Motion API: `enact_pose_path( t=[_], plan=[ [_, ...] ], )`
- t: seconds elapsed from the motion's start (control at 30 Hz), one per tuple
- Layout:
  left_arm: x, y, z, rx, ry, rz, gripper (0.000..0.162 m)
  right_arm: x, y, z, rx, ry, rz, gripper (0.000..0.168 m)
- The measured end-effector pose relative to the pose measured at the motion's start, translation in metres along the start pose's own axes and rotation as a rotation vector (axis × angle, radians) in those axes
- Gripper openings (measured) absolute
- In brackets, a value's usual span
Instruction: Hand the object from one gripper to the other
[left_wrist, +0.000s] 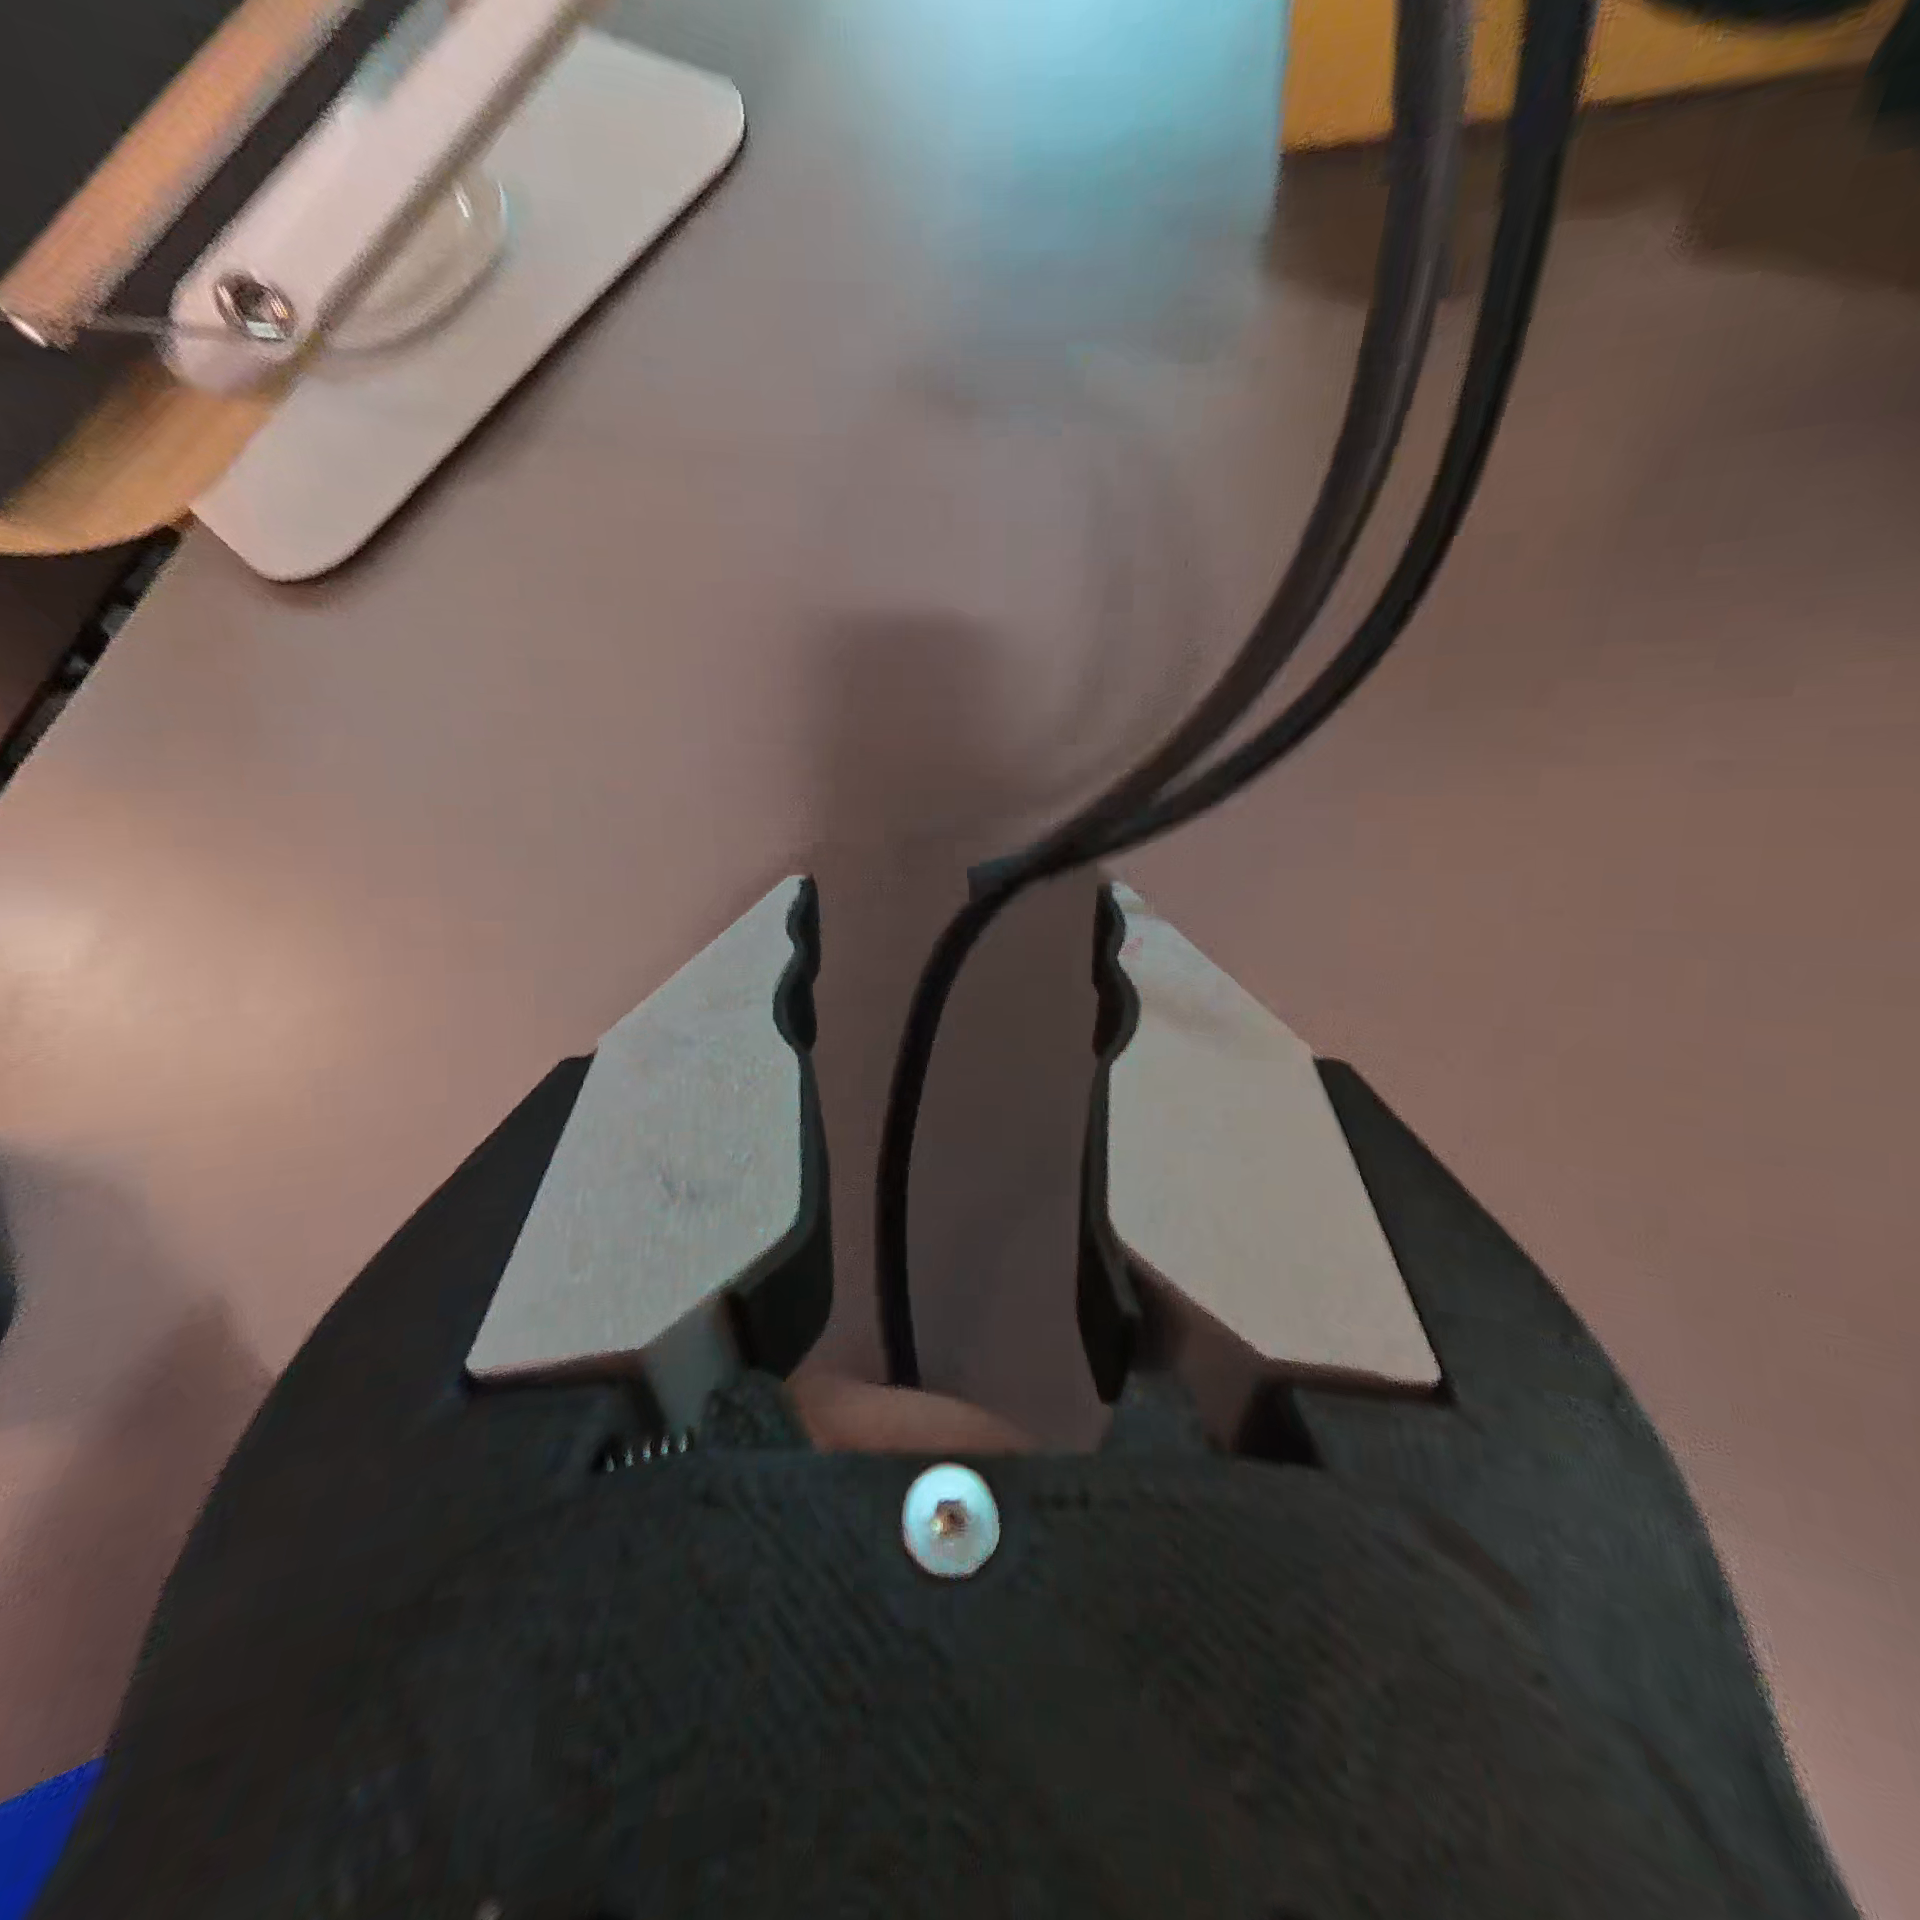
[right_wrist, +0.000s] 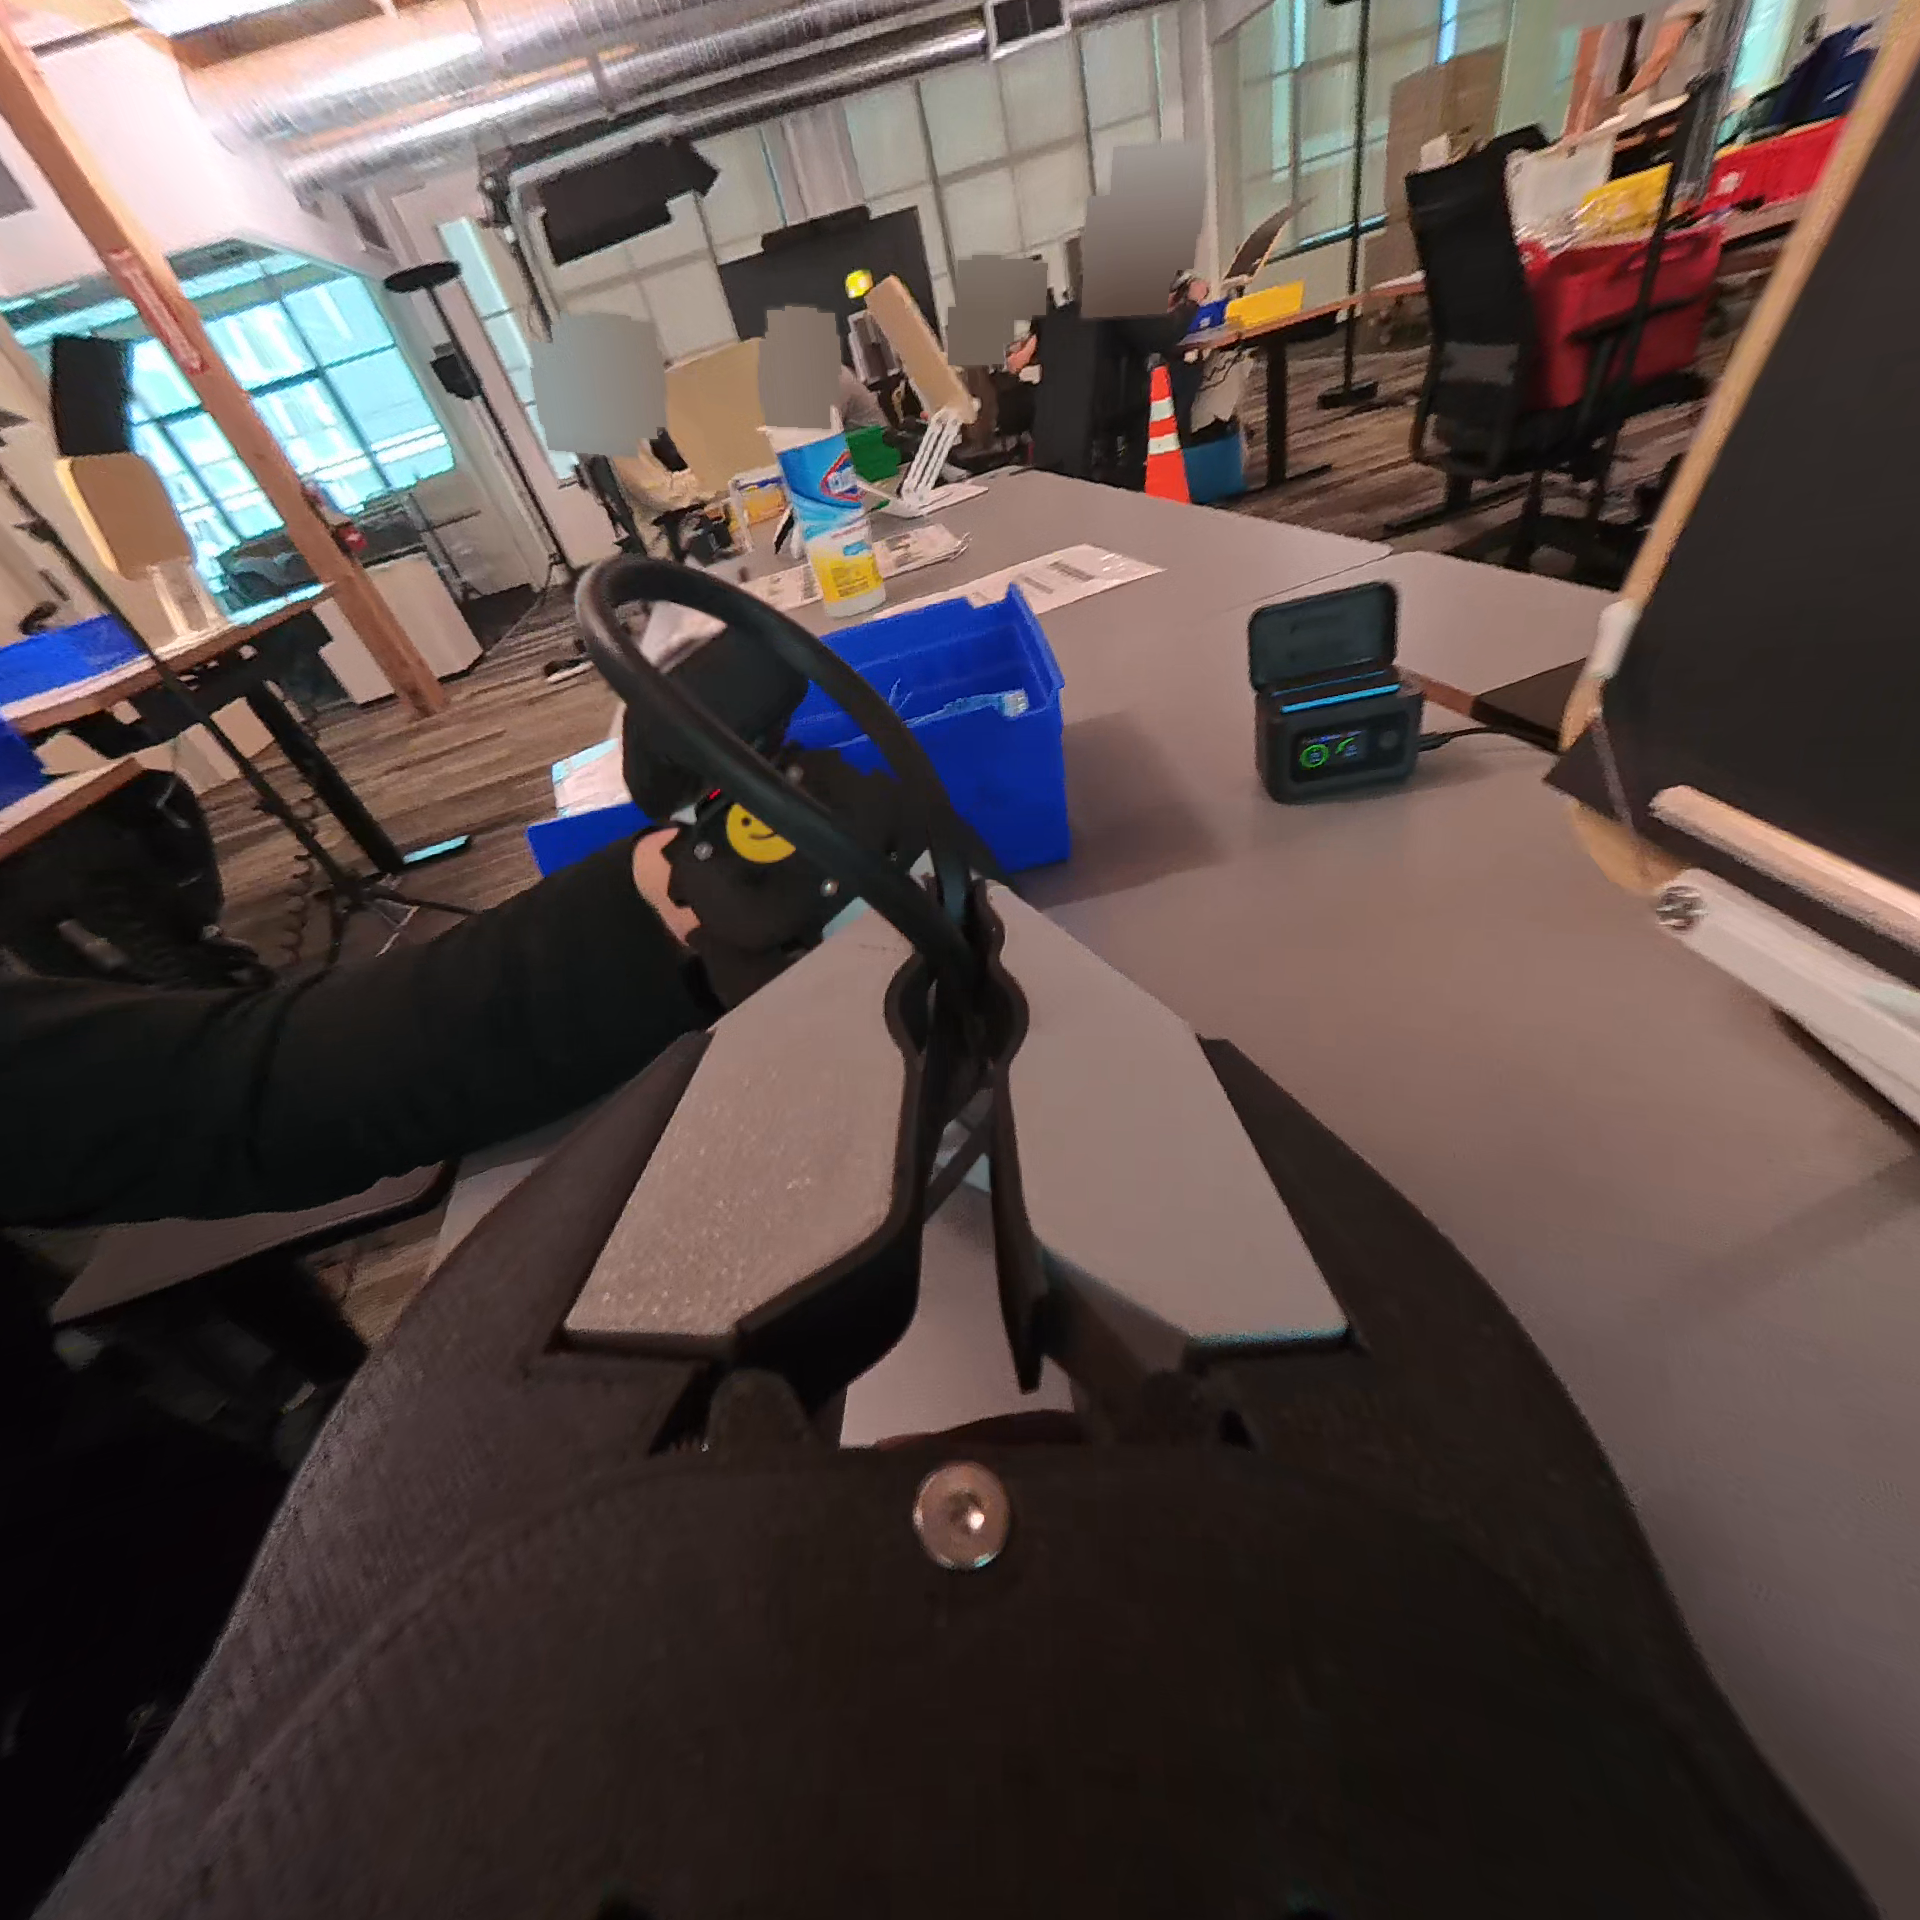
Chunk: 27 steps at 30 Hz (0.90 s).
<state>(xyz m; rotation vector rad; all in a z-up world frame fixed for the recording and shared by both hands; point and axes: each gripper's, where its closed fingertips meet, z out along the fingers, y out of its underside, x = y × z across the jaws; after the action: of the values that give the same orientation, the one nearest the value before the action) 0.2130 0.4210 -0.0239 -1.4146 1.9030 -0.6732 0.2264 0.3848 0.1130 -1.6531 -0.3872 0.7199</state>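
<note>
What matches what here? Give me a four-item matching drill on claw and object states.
1 left claw
2 right claw
3 small black charger case
4 blue plastic bin

A lid open, on the grey table
B shut on the thin black cable loop
C open, cable passing through unclamped
D behind the left claw in the right wrist view

Pairs: 1-C, 2-B, 3-A, 4-D

Black claw (left_wrist: 956, 935) w/ grey pads, silver screw, black sleeve (right_wrist: 312, 1060).

open-plan workshop-lab; exposed ceiling ducts (right_wrist: 582, 73); grey worktables (right_wrist: 1403, 987); blue parts bin (right_wrist: 956, 727); traffic cone (right_wrist: 1166, 442)
</note>
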Motion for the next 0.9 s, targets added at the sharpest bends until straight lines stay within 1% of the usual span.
enact_pose_path(
  t=[0.1, 0.13, 0.23, 0.27, 0.3, 0.33, 0.4, 0.43, 0.47, 0.5, 0.63, 0.67, 0.7, 0.8, 0.9],
  plan=[
    [-0.005, 0.01, 0.0, -0.046, -0.011, -0.016, 0.046, 0.009, -0.014, -0.014, 0.066, 0.051, -0.004, 0.002],
    [-0.008, 0.011, -0.001, -0.049, -0.022, -0.017, 0.041, 0.012, -0.02, -0.02, 0.098, 0.064, 0.0, 0.002],
    [-0.016, 0.013, -0.004, -0.041, -0.046, -0.044, 0.017, 0.016, -0.034, -0.035, 0.177, 0.086, 0.006, 0.002],
    [-0.018, 0.013, -0.004, -0.035, -0.046, -0.067, 0.006, 0.016, -0.036, -0.038, 0.187, 0.085, 0.008, 0.002],
    [-0.016, 0.013, -0.002, -0.029, -0.024, -0.085, 0.005, 0.015, -0.037, -0.039, 0.19, 0.079, 0.01, 0.002],
    [-0.011, 0.016, 0.001, -0.038, 0.01, -0.095, 0.012, 0.014, -0.037, -0.04, 0.194, 0.077, 0.009, 0.002],
    [-0.009, 0.026, 0.006, -0.099, 0.015, -0.098, 0.039, 0.012, -0.038, -0.039, 0.196, 0.074, 0.001, 0.002],
    [-0.011, 0.027, 0.007, -0.104, 0.003, -0.097, 0.038, 0.011, -0.038, -0.038, 0.192, 0.072, -0.004, 0.002],
    [-0.009, 0.025, 0.007, -0.091, 0.012, -0.102, 0.019, 0.011, -0.037, -0.038, 0.189, 0.075, -0.009, 0.002],
    [-0.008, 0.024, 0.008, -0.087, 0.016, -0.106, 0.007, 0.011, -0.037, -0.037, 0.186, 0.078, -0.013, 0.002],
    [-0.003, 0.021, 0.014, -0.065, 0.022, -0.087, 0.01, 0.01, -0.04, -0.04, 0.206, 0.07, -0.007, 0.002],
    [-0.002, 0.021, 0.015, -0.067, 0.027, -0.082, 0.006, 0.009, -0.043, -0.042, 0.223, 0.061, -0.004, 0.002],
    [-0.003, 0.021, 0.015, -0.076, 0.017, -0.083, 0.004, 0.007, -0.046, -0.045, 0.242, 0.052, 0.001, 0.002],
    [-0.018, 0.023, 0.017, -0.096, -0.08, -0.067, 0.003, 0.008, -0.049, -0.049, 0.254, 0.057, 0.0, 0.001],
    [-0.018, 0.011, 0.015, -0.035, -0.071, -0.085, 0.003, 0.008, -0.045, -0.047, 0.228, 0.062, -0.012, 0.002]
  ],
)
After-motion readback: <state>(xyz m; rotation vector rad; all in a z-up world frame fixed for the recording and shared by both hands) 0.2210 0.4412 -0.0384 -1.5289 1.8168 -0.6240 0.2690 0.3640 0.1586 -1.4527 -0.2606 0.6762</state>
